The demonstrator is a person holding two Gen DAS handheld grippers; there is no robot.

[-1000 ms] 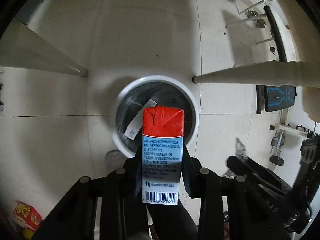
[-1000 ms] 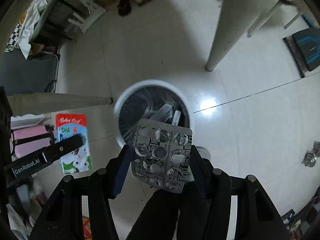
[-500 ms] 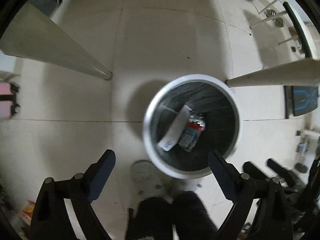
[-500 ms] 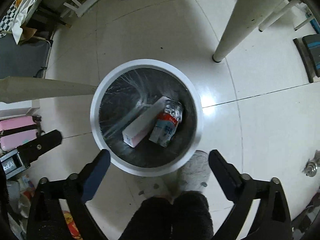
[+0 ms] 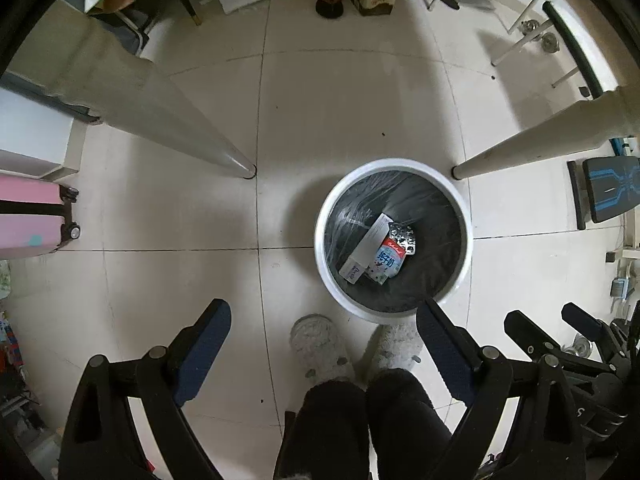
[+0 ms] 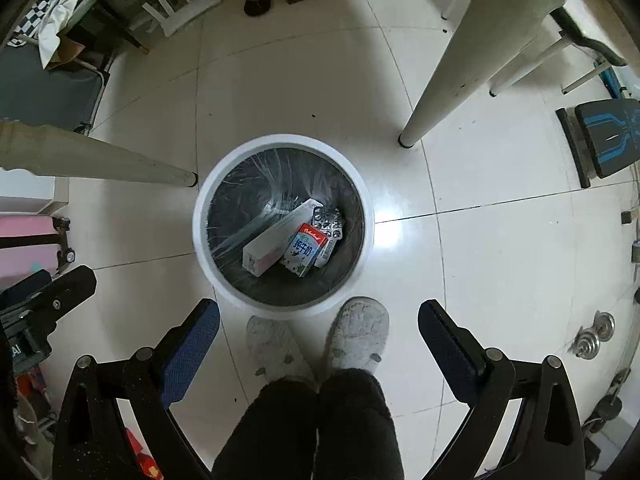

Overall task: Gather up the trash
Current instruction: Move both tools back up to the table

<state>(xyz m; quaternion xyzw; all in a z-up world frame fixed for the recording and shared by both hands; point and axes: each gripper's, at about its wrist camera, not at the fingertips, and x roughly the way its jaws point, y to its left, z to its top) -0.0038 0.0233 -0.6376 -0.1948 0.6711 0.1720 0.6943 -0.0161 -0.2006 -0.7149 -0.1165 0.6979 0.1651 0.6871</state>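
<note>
A white round trash bin (image 5: 466, 216) (image 6: 200, 236) with a black liner stands on the tiled floor. Inside lie a long white box (image 5: 366, 248) (image 6: 276, 238), a red and blue milk carton (image 5: 387, 261) (image 6: 305, 249) and a silver pill blister (image 5: 403, 238) (image 6: 330, 221). My left gripper (image 5: 324, 322) is open and empty, held high above the floor, with the bin ahead and to the right. My right gripper (image 6: 319, 318) is open and empty above the bin's near side.
Two cream table legs (image 5: 172, 120) (image 6: 460, 60) stand beside the bin. The person's grey slippers (image 6: 358, 334) are just in front of it. A pink suitcase (image 5: 32, 220) is at the left, a dark bench (image 6: 608, 136) at the right, clutter along the far wall.
Both grippers opened and dropped the milk carton and the pill blister into the bin. Both have since risen, so the bin looks smaller.
</note>
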